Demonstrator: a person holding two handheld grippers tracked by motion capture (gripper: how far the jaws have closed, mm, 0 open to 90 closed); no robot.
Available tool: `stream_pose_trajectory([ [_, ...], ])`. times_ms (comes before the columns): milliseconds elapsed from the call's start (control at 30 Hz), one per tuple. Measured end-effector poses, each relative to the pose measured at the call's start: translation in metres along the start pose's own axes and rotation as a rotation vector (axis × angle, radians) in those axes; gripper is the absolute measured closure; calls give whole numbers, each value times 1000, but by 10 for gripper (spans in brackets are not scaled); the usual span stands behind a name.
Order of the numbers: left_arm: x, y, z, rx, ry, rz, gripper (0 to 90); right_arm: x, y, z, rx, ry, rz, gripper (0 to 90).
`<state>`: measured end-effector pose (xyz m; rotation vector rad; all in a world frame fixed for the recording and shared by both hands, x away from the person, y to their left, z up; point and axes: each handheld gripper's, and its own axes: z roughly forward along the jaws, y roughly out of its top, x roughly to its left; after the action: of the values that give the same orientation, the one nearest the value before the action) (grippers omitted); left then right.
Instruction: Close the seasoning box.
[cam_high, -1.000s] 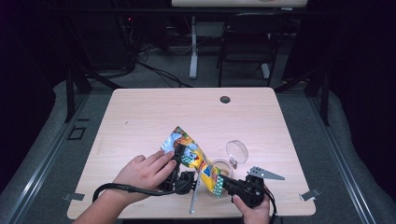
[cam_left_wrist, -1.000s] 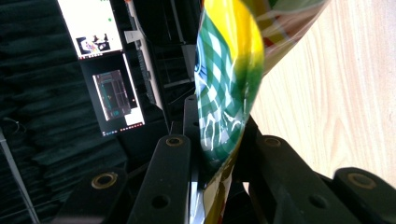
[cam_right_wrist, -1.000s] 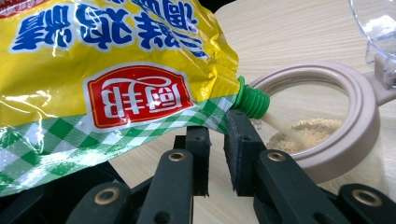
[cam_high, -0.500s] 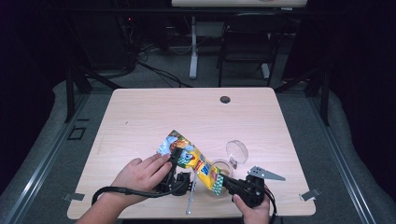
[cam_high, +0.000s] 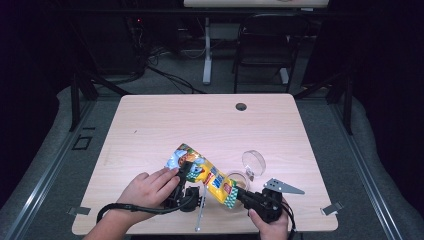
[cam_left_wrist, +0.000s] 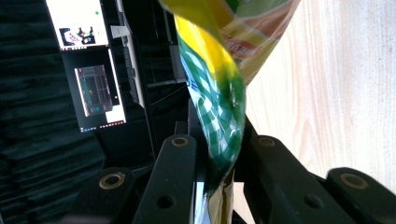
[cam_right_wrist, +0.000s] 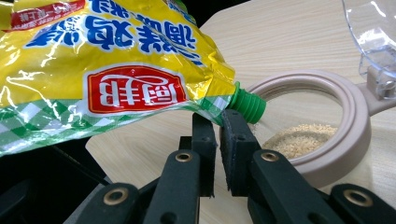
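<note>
A yellow seasoning bag (cam_high: 202, 172) with a green chequered edge and a green spout (cam_right_wrist: 250, 106) hangs tilted over the table, spout end lowest. My left gripper (cam_high: 186, 174) is shut on the bag's chequered edge (cam_left_wrist: 219, 140). My right gripper (cam_right_wrist: 218, 135) is shut on the bag's corner just beside the spout. The spout sits right at the rim of a beige jar (cam_right_wrist: 348, 140) that holds pale granules (cam_right_wrist: 299, 140). The jar (cam_high: 240, 179) stands near the table's front right, its clear hinged lid (cam_high: 253, 161) swung open behind it.
A thin metal rod (cam_high: 200, 212) lies near the front edge of the wooden table (cam_high: 210, 125), between my hands. A cable hole (cam_high: 241, 106) is at the table's far side. Chairs and table legs stand beyond it.
The bag's upper end has shifted a little to the left with the left hand. The spout end stays at the jar, and both grippers keep their hold.
</note>
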<state>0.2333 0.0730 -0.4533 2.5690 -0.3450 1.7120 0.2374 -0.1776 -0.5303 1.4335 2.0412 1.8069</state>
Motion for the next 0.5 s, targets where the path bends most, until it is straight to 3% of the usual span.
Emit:
stream_pose_trajectory([
  [500, -12, -10, 4, -24, -28, -73, 848, 3, 0, 1, -2, -14, -33, 835],
])
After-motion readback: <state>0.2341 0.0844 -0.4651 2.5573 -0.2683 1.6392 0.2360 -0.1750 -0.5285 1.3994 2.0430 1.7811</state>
